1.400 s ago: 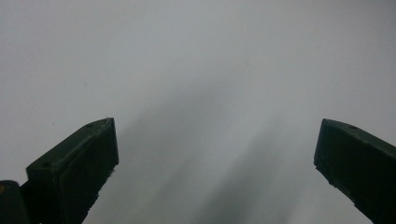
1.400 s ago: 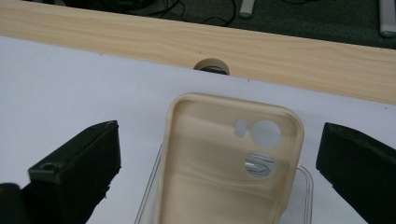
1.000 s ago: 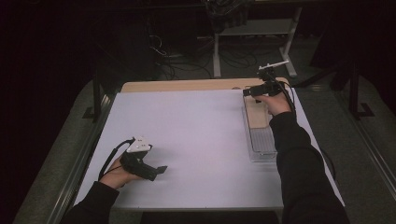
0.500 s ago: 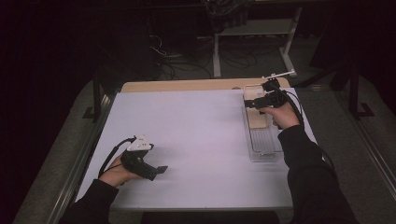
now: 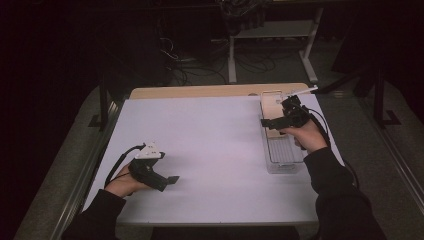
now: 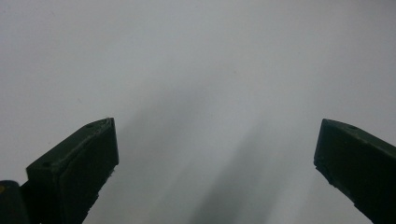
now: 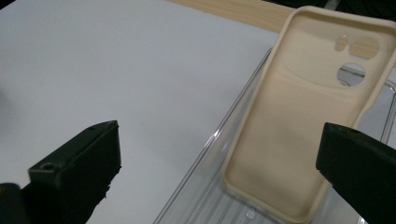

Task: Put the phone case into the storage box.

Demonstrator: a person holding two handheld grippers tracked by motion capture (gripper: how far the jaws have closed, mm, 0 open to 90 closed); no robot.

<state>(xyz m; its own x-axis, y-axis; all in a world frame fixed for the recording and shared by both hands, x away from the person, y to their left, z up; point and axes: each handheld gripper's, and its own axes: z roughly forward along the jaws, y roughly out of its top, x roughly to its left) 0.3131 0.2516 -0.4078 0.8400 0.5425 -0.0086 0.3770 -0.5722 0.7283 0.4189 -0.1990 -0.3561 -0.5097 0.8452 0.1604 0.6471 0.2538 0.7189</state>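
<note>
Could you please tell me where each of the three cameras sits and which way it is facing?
High view: above the person's side, looking forward and down at the table; forearms, left gripper, right gripper.
Left gripper view: on the left gripper, facing bare tabletop.
Right gripper view: on the right gripper, facing the phone case in the clear tray.
Shared: high and right gripper views show the tray.

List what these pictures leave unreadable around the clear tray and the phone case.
- Phone case: its far corner is cut by the right gripper view's edge; the right gripper covers part of it in the high view.
- Clear tray: its near end runs off the frame's bottom.
- Whether the case lies flat or leans on the tray wall: unclear.
- Left gripper: its tips are too small in the high view.
</note>
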